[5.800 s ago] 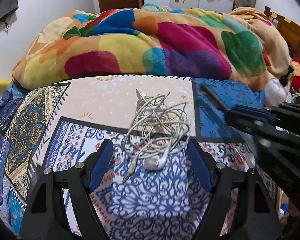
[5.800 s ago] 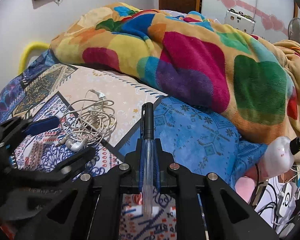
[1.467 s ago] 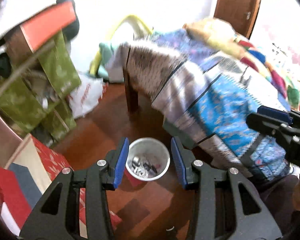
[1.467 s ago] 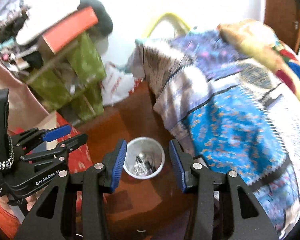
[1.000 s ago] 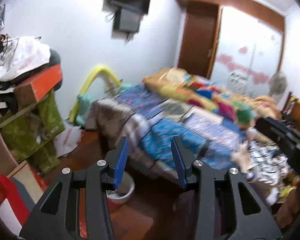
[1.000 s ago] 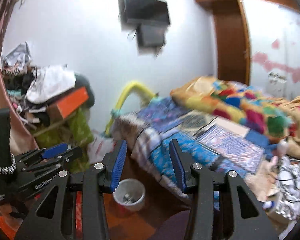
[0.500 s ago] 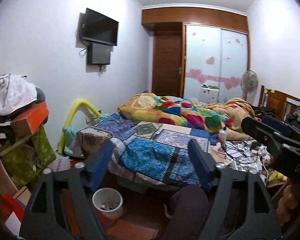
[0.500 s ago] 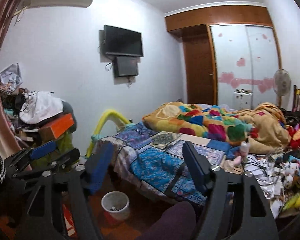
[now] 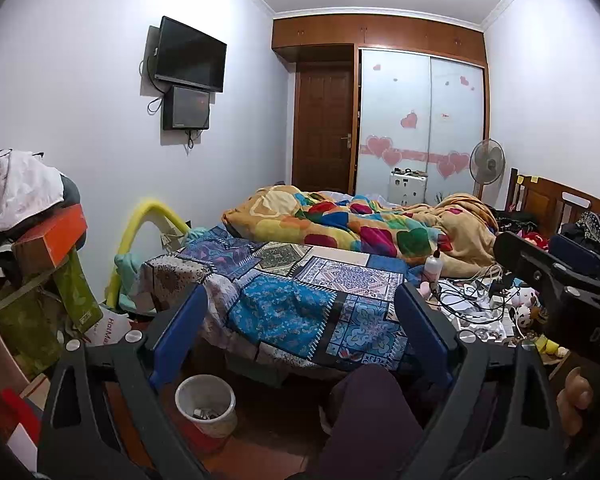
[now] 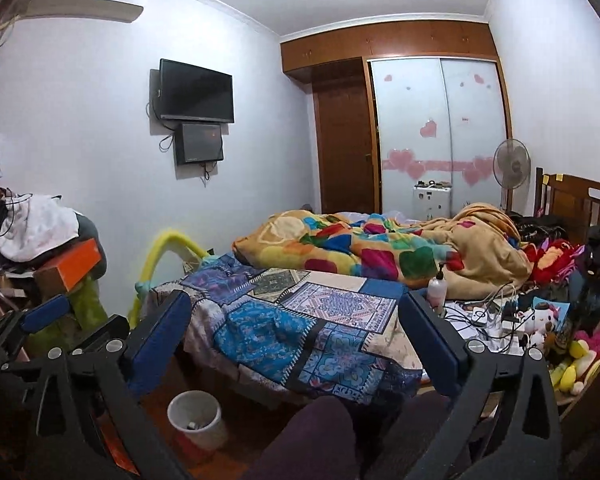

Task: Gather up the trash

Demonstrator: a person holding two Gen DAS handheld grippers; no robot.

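We held both claws raised and level, looking across the room. The left claw (image 9: 300, 332) stood wide open and held nothing; the right claw (image 10: 296, 336) was the same. The bin (image 9: 206, 404) stood on the floor, low and a little left between the left claw's fingers, with a few small pieces inside. The patchwork cover of the bed (image 9: 300, 304), straight ahead of the claws, showed no loose trash. We judged the collecting mostly done; cables and small things lay right of the claws, perhaps not trash.
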